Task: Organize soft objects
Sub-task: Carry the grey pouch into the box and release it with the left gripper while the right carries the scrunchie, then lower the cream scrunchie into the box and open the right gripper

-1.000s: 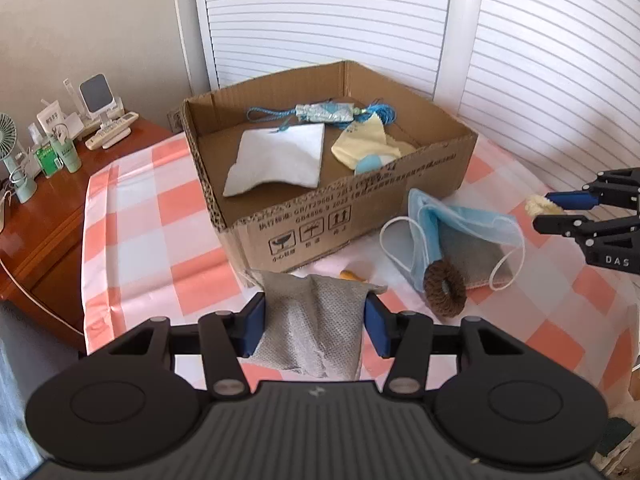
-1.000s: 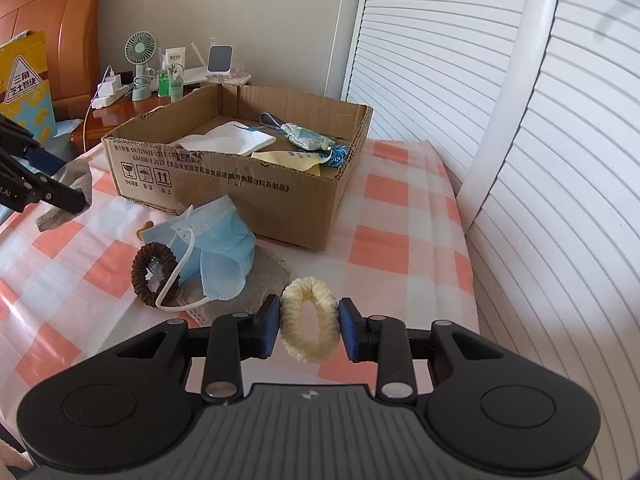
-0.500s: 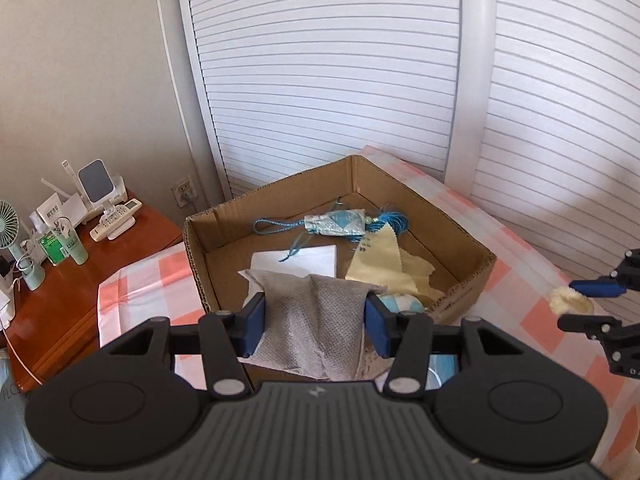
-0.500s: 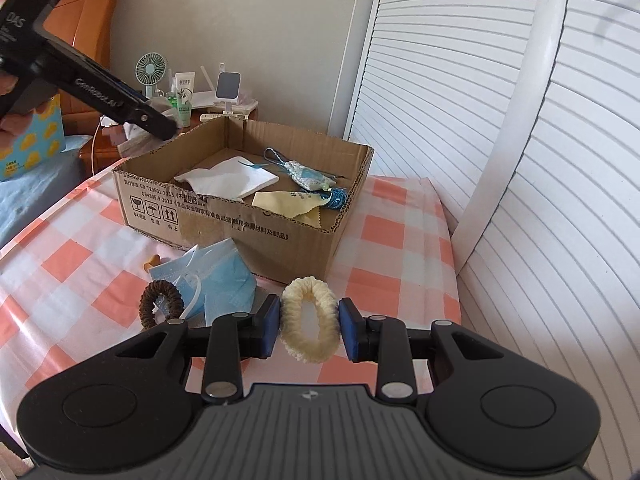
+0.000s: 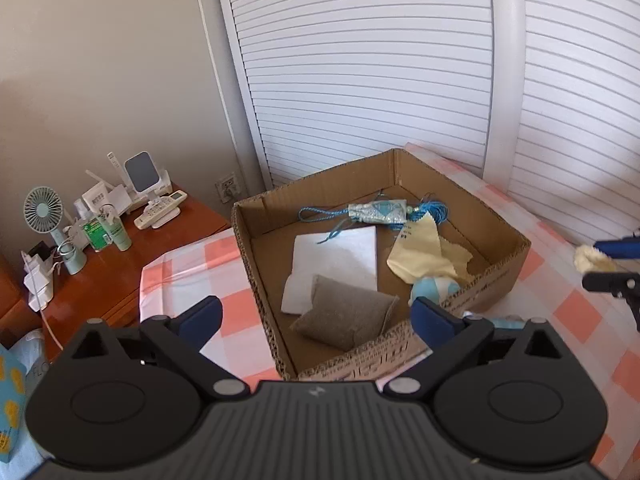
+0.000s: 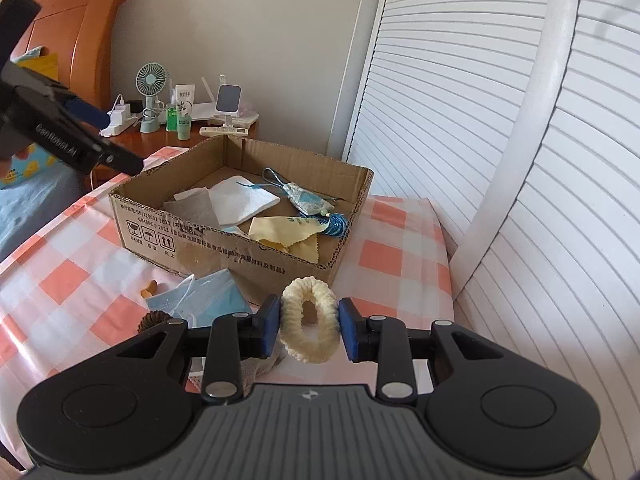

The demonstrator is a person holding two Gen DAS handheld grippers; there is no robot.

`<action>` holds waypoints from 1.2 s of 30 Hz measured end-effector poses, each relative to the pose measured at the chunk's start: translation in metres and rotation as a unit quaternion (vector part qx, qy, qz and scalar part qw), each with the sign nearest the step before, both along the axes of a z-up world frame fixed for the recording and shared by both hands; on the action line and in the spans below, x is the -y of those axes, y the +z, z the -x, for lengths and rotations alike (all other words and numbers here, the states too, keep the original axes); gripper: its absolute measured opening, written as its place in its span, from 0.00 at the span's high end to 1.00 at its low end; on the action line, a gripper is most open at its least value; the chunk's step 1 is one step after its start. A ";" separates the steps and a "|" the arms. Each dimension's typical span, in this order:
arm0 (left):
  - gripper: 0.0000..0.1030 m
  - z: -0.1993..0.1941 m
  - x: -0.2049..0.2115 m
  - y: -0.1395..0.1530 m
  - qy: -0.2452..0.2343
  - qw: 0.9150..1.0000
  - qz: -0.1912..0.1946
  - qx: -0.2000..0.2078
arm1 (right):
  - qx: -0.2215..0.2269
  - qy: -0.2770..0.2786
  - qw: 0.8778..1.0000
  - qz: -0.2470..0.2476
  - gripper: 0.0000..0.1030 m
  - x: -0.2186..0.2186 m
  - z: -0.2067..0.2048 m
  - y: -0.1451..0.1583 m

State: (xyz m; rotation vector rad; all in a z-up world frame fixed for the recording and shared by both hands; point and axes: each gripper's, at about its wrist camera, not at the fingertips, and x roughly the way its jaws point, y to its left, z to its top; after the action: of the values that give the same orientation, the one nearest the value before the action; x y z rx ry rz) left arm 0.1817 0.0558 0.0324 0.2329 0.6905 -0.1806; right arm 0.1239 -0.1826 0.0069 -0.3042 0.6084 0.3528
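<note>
Where the left gripper (image 5: 316,314) hangs over the box (image 5: 500,268), its jaws have just been opening and stand spread with nothing between them; the grey pouch (image 5: 346,318) lies inside the box's near corner, partly on a white cloth (image 5: 340,256); the right gripper (image 6: 309,326) pinches a cream scrunchie (image 6: 310,326) above the checked counter (image 6: 384,258); its neighbour's arm reads "GenRobot.AI"; the box front carries handling symbols and Chinese print too small to read; a blue mask (image 6: 208,300) lies beside the box.
</note>
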 end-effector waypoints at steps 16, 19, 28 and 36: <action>0.01 0.071 -0.006 -0.001 0.056 0.996 0.065 0.012 | -0.007 0.058 0.998 -0.019 0.65 -0.066 -0.068 0.034; 0.01 0.078 -0.008 -0.002 0.060 0.995 0.073 0.012 | -0.011 0.067 0.997 -0.022 0.65 -0.084 -0.093 0.038; 0.01 0.088 -0.021 -0.019 0.101 0.991 0.082 -0.017 | -0.026 0.044 0.999 -0.008 0.26 -0.128 -0.171 0.030; 0.01 0.088 -0.034 -0.024 0.121 0.988 0.089 -0.024 | -0.057 0.006 0.998 -0.022 0.01 -0.112 -0.164 0.020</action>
State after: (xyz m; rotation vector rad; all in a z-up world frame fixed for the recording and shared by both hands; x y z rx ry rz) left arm 0.0935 0.0900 0.0088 -0.0284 0.7393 -0.0144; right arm 0.2879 -0.0709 0.0272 -0.2470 0.7109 0.3956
